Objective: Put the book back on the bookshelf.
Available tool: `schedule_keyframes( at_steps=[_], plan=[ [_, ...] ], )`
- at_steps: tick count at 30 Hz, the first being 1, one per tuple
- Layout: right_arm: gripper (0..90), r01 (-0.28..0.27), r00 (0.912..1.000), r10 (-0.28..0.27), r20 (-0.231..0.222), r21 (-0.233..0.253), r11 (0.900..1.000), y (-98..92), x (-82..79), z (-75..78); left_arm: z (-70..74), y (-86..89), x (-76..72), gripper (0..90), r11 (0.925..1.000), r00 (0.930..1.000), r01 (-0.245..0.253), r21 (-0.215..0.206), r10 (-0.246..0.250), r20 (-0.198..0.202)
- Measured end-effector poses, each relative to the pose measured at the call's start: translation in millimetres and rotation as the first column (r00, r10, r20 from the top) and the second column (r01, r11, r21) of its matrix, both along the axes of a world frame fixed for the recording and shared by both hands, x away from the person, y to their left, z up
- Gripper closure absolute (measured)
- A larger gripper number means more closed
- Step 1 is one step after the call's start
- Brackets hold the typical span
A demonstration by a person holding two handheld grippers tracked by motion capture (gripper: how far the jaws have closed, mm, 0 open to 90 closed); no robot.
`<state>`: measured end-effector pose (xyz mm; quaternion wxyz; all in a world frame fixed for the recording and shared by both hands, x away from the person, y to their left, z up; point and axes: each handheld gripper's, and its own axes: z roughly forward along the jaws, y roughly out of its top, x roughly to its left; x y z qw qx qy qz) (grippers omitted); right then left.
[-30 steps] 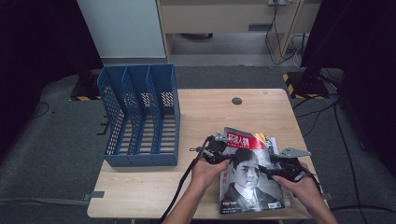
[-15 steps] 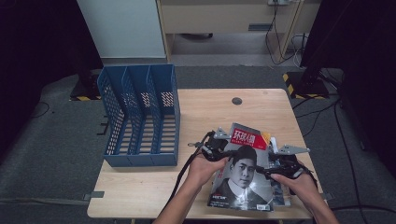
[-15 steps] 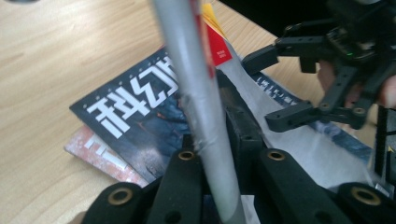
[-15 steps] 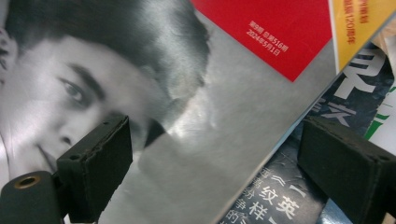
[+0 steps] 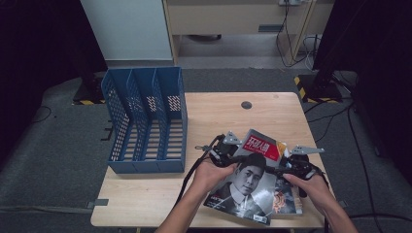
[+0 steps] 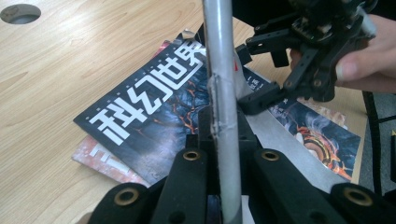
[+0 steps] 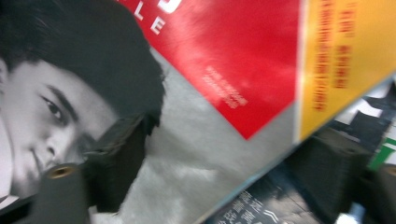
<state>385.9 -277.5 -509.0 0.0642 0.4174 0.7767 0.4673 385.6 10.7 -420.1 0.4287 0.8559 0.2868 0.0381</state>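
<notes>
Since a second ago you have lifted the portrait magazine point(image 5: 252, 187) off the pile, its near edge tilting up; your left tool point(image 5: 228, 156) is clamped on its left edge, your right tool point(image 5: 286, 167) on its right edge; beneath your tools a dark magazine point(image 6: 154, 116) lies on the wooden tabletop point(image 5: 218, 116); left of your left tool stands the blue file rack point(image 5: 145, 121); grey carpet point(image 5: 53, 145) surrounds it all.

The dark magazine point(image 6: 154, 116) reads "科幻世界" in white; the portrait magazine point(image 7: 224, 93) shows "LE".
</notes>
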Motion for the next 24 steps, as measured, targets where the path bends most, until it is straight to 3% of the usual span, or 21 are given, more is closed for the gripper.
schedule_keyframes(
  at_steps=[1, 3, 10, 13, 20, 24],
  plan=[
    [34.1, 0.011, 0.9999, -0.011, 0.011, 0.01, 1.0, -3.6, -1.2, 2.3, 0.0, 1.6, 1.1, 86.4, 1.0, 1.0, 0.0, 0.003, 0.0, -0.001],
    [38.2, 0.02, 0.9995, -0.021, 0.022, 0.019, 1.0, -5.1, -2.0, 4.5, 0.7, 5.6, 2.7, 86.4, 1.0, 1.0, -0.004, -0.003, 0.004, -0.009],
    [74.1, 0.03, 0.9918, -0.038, 0.122, 0.063, 0.998, -11.3, -5.7, 32.5, 5.0, 19.0, 2.9, 85.3, 0.9997, 0.9998, -0.016, -0.018, 0.016, 0.012],
    [80.0, 0.014, 0.9884, -0.014, 0.151, 0.004, 1.0, -2.6, -4.5, 45.6, 4.3, 23.9, 2.0, 84.8, 0.9991, 0.9995, -0.029, -0.031, 0.029, 0.009],
    [81.8, 0.005, 0.9897, -0.004, 0.143, -0.009, 1.0, 3.8, 2.2, 47.4, 3.7, 28.9, 6.6, 83.2, 0.9998, 0.9999, -0.011, -0.015, 0.011, 0.004],
    [83.5, 0.003, 0.9883, -0.002, 0.152, -0.008, 1.0, 5.7, 7.1, 47.1, -0.5, 32.1, 12.8, 80.8, 0.9995, 0.9998, 0.002, -0.033, -0.003, -0.018]
  ],
)
